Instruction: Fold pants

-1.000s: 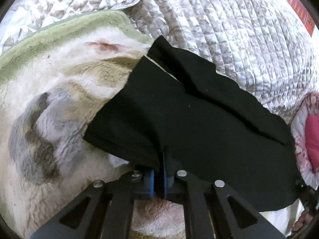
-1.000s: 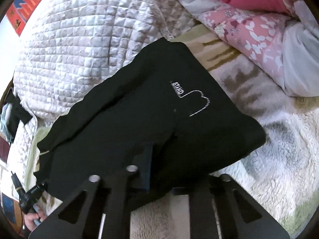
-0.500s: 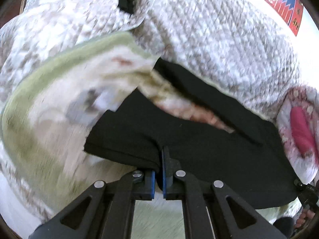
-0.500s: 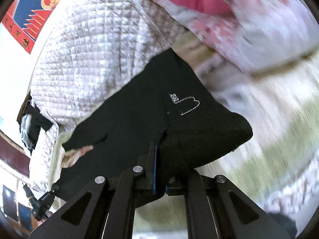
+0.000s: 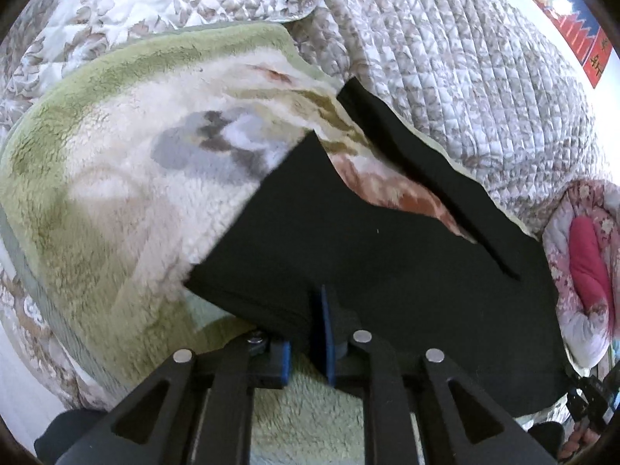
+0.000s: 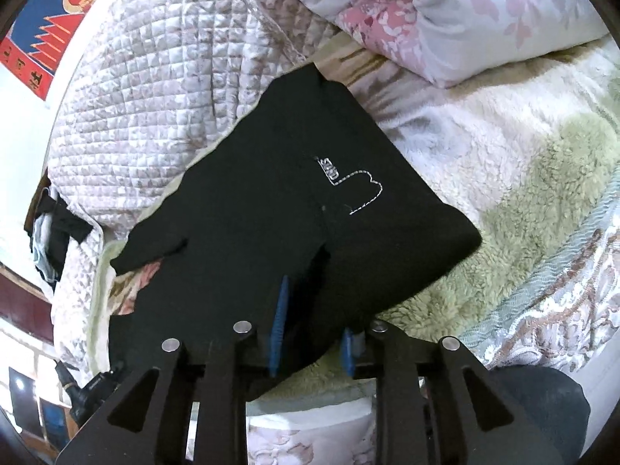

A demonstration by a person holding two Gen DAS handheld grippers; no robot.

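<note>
Black pants (image 5: 368, 255) lie folded on a fleece blanket, one narrow strip of leg spread apart toward the quilt. A white stitched logo (image 6: 348, 182) shows on the top layer in the right wrist view. My left gripper (image 5: 306, 333) sits at the near edge of the pants. Its jaws are opening, and the cloth edge lies loosely between the blue pads (image 5: 324, 329). My right gripper (image 6: 314, 333) is at the same near edge of the pants (image 6: 271, 201). Its jaws are opening too, with a fold of cloth between them and a visible gap.
The cream and green fleece blanket (image 5: 116, 193) covers the bed over a quilted spread (image 5: 445, 58). Pink flowered pillows (image 6: 445, 11) lie at the far right. Dark clothes (image 6: 58, 228) hang at the left edge. A red and blue poster (image 6: 46, 27) is on the wall.
Both grippers were shut on the pants' near edge and drew it along the bed. Now both pairs of jaws have parted and the pants lie flatter.
</note>
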